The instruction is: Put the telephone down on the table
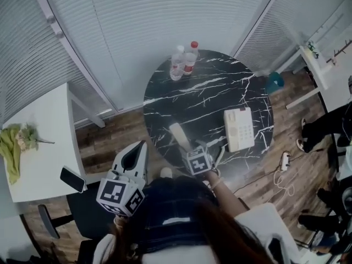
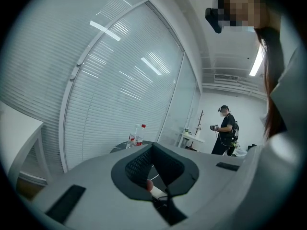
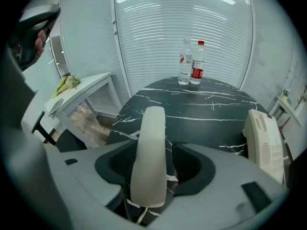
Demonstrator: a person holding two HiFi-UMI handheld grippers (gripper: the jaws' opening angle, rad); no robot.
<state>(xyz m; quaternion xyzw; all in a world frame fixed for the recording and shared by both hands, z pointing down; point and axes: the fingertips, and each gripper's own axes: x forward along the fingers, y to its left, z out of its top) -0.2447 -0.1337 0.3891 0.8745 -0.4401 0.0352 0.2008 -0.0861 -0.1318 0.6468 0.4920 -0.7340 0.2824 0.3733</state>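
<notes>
**Q:** Right gripper view: what does the claw carry?

**A:** My right claw [image 3: 156,171] is clenched on the cream handset [image 3: 149,152]. The handset lies lengthwise between the jaws, and its rounded end points toward the two bottles [image 3: 192,61] at the far rim of the black, white-veined round counter [image 3: 211,104]. The telephone base [image 3: 265,138] rests on the counter to the right, apart from the handset.

**Q:** Head view: where does the handset sit relative to the counter?

**A:** The handset [image 1: 179,135] is over the near edge of the counter [image 1: 203,89], gripped by my right claw [image 1: 187,146]. I cannot tell whether it touches the surface. The telephone base [image 1: 238,128] lies flat near the right rim, and the bottles [image 1: 184,59] stand side by side at the far rim.

**Q:** And the other claw?

**A:** My left claw [image 1: 133,158] hangs off the counter, over the wooden floor [image 1: 104,136] on the near left side. In the left gripper view it is released [image 2: 154,169], its dark pads parted with nothing between them. A white side table [image 1: 38,142] stands further left.
</notes>
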